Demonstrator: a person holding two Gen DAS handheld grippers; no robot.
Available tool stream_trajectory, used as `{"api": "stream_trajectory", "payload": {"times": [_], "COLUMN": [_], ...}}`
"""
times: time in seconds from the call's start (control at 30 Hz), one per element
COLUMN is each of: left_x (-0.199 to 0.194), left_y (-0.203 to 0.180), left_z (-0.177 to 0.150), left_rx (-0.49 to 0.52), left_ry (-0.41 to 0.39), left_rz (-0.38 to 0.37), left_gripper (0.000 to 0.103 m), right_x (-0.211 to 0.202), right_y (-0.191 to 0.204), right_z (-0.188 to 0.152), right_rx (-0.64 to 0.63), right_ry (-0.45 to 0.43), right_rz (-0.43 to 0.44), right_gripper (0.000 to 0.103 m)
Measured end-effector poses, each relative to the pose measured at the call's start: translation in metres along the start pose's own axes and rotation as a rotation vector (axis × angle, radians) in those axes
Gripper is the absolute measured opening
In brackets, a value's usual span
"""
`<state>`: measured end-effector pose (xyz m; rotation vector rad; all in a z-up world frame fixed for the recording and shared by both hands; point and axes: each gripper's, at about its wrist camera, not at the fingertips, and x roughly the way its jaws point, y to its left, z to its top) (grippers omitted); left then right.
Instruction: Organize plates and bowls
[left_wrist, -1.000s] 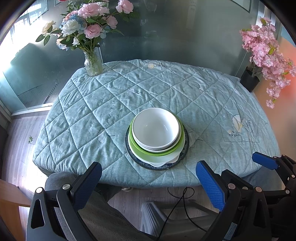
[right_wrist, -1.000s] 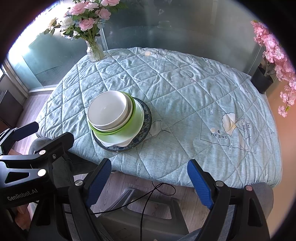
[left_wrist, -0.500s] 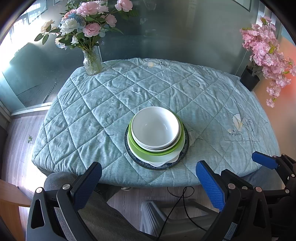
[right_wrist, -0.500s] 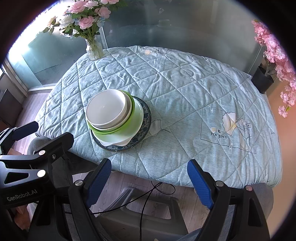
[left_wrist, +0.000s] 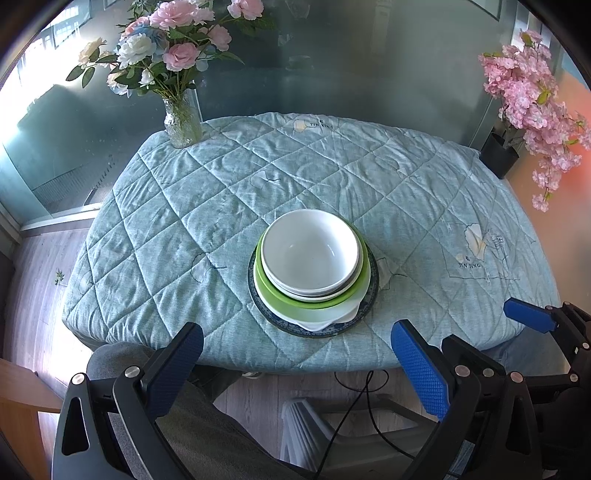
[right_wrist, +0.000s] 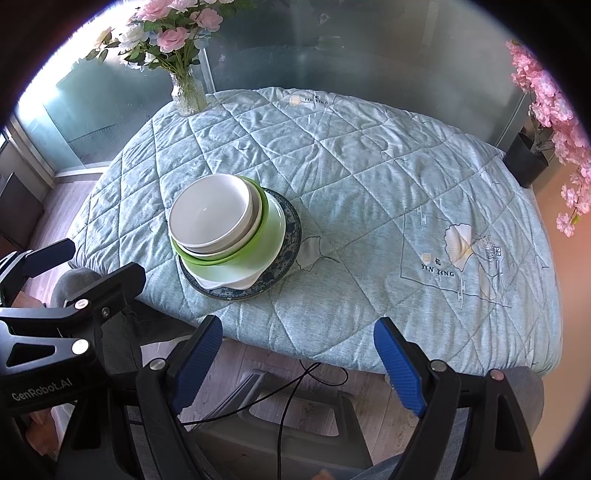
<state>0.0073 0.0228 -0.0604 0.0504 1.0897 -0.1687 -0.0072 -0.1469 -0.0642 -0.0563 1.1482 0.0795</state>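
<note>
At the far left, well beyond the left claw (left_wrist: 295, 363) and toward its left side, a glass vase of flowers (left_wrist: 183, 123) stands at the back corner of the counter (left_wrist: 177, 229), which is covered with a quilted teal cloth. The left claw hangs off the near edge of the counter with its blue pads spread wide and nothing between them. Just ahead of it, almost centred between its jaws and only slightly to the right, sits the stack: a white bowl (left_wrist: 310, 253) nested in another pale bowl, in a green bowl (left_wrist: 354, 293), on a white plate, all on a dark blue patterned plate (left_wrist: 371, 299) at the bottom. The stack is round, so no long axis favours one approach. From the right claw (right_wrist: 297, 362), likewise gaping wide and holding nothing, the stack (right_wrist: 221, 229) lies ahead and clearly off to its left, with bare cloth straight ahead. I judge the left claw the nearer and better aligned of the two for lifting the top bowl, while the right one would have to swing leftward. Far right, beyond the counter's back corner, a black pot of pink blossom (right_wrist: 526, 158) stands well clear.
</note>
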Motion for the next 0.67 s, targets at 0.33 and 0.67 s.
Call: {"api": "stream_trajectory", "payload": {"times": [0.33,0.67], "left_x": [0.010,0.010], "left_y": [0.008,0.015], "left_z": [0.005,0.009], "left_rx": [0.022,0.051], "left_ry": [0.004,-0.065], "left_rz": [0.010,0.037], "left_gripper": [0.102,0.103], "right_x": [0.003,0.003], "right_y": [0.003,0.013], "right_z": [0.002,0.001], "right_rx": [-0.018,-0.032], "right_ry": [-0.008,-0.044], "right_rz": [0.011,0.069], "right_gripper": [0.084,0.086]}}
